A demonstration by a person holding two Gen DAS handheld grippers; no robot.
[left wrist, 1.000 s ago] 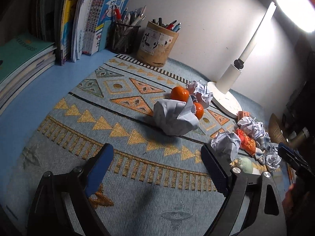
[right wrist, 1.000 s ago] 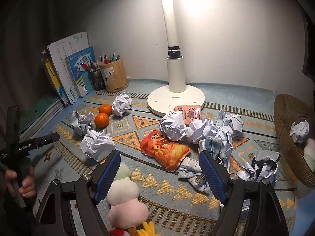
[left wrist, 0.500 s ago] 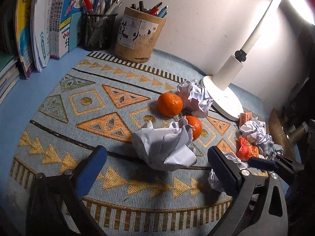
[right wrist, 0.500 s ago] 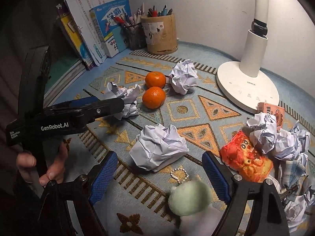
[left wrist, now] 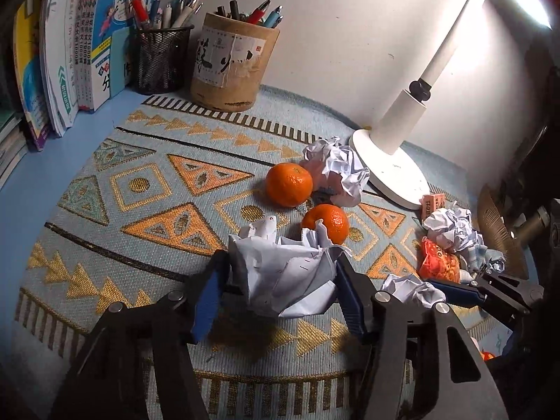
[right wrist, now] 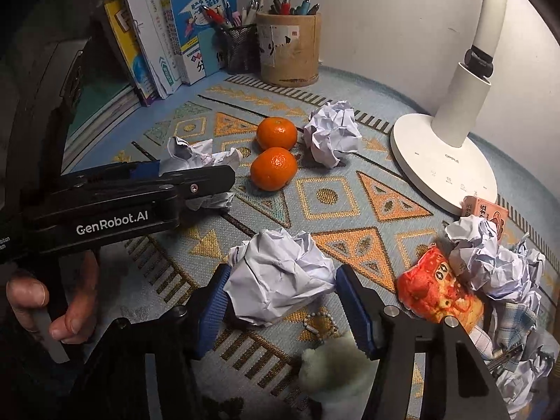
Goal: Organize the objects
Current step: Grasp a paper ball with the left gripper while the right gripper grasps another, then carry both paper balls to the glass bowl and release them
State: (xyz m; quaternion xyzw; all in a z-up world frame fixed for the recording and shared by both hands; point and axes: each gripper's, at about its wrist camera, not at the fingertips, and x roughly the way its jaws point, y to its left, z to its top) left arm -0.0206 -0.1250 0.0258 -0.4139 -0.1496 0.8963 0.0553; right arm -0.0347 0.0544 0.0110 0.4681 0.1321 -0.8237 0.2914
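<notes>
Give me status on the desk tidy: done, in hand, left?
Done: nothing visibly sorted in these views. In hand: left claw is closed on a crumpled white paper ball; right claw brackets another crumpled paper wad. Left: two orange tangerines, more paper near the white lamp base, and an orange snack packet.

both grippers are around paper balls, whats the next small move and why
Probably lift both straight up. The left gripper looks shut on its crumpled paper ball, pads pressed into both sides, and the right gripper hugs another paper ball. Both balls seem to rest on the mat, with a tangerine just behind the left one, so rising avoids nudging it.
</notes>
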